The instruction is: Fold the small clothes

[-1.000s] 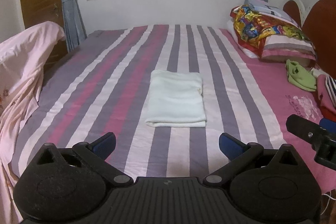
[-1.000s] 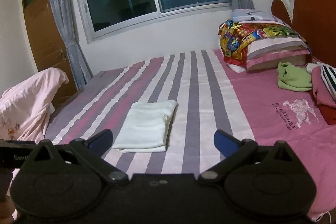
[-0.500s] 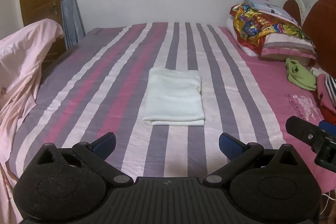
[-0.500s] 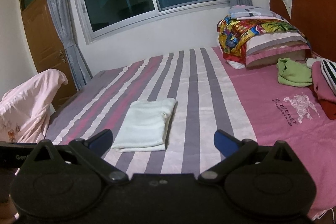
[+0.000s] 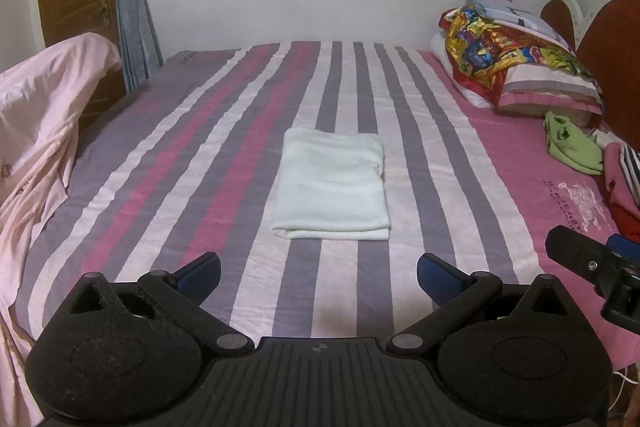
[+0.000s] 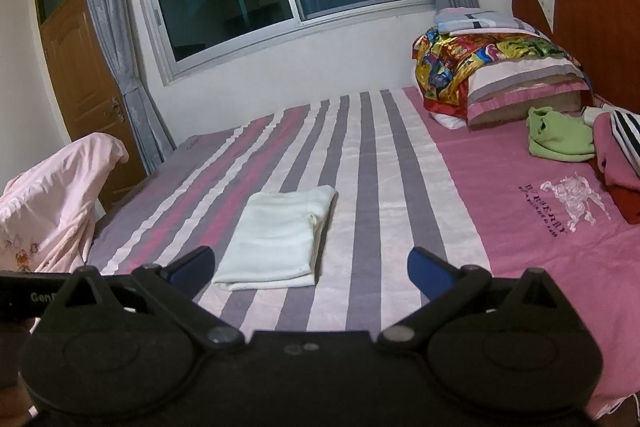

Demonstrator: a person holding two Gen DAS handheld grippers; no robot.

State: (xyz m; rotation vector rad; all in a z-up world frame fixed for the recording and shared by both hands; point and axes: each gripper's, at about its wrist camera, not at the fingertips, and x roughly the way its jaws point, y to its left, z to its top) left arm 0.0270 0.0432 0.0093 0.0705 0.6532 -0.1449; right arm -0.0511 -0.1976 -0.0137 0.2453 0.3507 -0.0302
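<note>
Left gripper and right gripper both level, side by side — jaws spread wide, holding nothing.

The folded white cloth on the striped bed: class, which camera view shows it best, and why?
The left wrist view: the folded white cloth lies centred and square-on, all four edges visible. The right wrist view shows it off to the left, at a slant, though its layered right edge shows there.

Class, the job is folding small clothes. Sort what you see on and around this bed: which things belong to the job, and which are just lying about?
Belongs to the job:
folded white cloth
crumpled green garment
pink, striped and red clothes pile
left tool, open
right tool, open

Just lying about:
striped pink pillow
colourful patterned blanket
pale pink draped sheet
</note>
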